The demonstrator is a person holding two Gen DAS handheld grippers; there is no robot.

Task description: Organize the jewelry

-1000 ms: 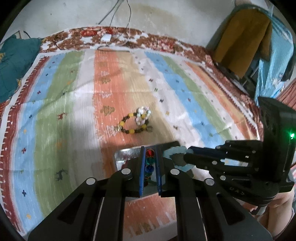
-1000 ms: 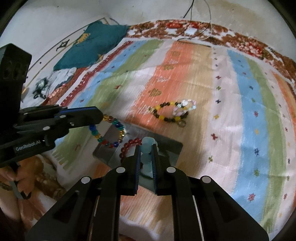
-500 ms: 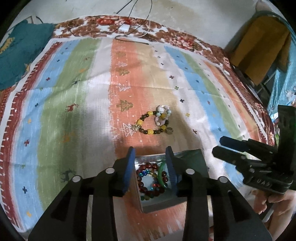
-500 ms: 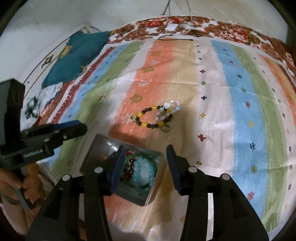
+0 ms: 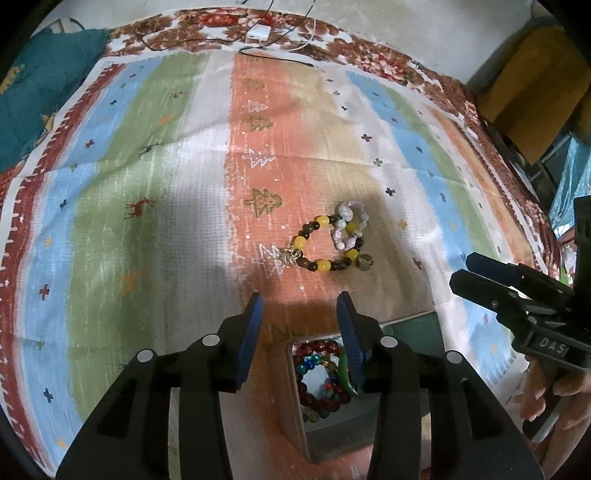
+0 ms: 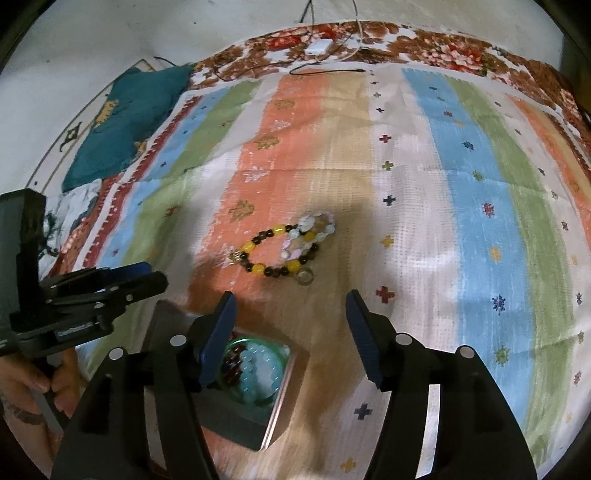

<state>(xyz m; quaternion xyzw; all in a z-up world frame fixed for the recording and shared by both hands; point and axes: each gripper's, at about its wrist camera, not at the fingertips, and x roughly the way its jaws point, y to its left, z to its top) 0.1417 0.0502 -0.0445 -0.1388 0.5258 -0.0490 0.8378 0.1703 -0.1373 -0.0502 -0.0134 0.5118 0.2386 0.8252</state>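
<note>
A yellow and dark bead bracelet [image 5: 318,245] [image 6: 271,254] and a pale pastel bead bracelet [image 5: 349,229] [image 6: 314,230] lie overlapped on the striped cloth. A grey metal box [image 5: 332,435] [image 6: 236,417] near the front edge holds several bracelets: red, multicolour [image 5: 319,376], light blue [image 6: 258,369] and a green bangle. My left gripper [image 5: 300,332] is open and empty, above the box's far-left edge. My right gripper [image 6: 291,330] is open and empty, just right of the box. Each gripper also shows in the other's view [image 5: 517,295] [image 6: 103,291].
The striped cloth [image 5: 147,221] covers a floral bedspread. A teal cushion [image 6: 125,122] lies far left. A white charger with cables [image 5: 258,33] sits at the far edge. A mustard garment [image 5: 532,88] hangs at right.
Both grippers have opened, letting the multicolour and light blue bracelets go into the box, and have lifted up and back from it.
</note>
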